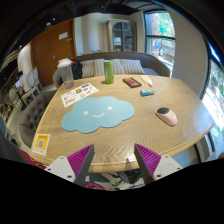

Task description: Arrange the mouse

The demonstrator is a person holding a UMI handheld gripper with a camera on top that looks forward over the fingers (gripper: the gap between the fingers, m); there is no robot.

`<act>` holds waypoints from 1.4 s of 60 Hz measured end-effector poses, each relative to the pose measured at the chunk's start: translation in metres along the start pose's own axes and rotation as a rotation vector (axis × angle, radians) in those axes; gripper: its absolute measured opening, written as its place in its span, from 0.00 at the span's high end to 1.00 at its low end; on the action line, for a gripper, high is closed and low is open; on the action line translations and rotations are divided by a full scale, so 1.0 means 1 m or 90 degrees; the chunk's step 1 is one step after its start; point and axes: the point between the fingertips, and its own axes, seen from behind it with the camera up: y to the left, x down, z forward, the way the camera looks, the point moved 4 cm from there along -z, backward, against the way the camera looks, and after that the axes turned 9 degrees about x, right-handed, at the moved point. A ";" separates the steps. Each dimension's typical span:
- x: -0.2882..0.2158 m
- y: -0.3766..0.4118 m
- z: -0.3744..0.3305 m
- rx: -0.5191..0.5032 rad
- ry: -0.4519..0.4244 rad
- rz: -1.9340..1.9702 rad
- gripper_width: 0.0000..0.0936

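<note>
A home living room: beyond the tongs, past the round wooden desk (150, 135), stand a grey sofa (120, 62), glass-fronted cabinet (120, 35) and window (158, 28).

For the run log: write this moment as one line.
phase: approach | fingers: open, empty | mouse: on table, right of cloud mat | contact: none
</note>
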 end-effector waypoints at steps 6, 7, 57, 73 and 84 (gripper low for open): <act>-0.002 -0.007 0.008 0.020 -0.013 0.007 0.11; 0.000 -0.010 0.005 0.025 -0.014 0.008 0.11; -0.063 -0.225 0.166 0.021 -0.067 -0.022 0.13; -0.099 -0.230 0.205 0.001 -0.088 -0.007 0.37; -0.100 -0.228 0.207 0.024 -0.069 0.030 0.44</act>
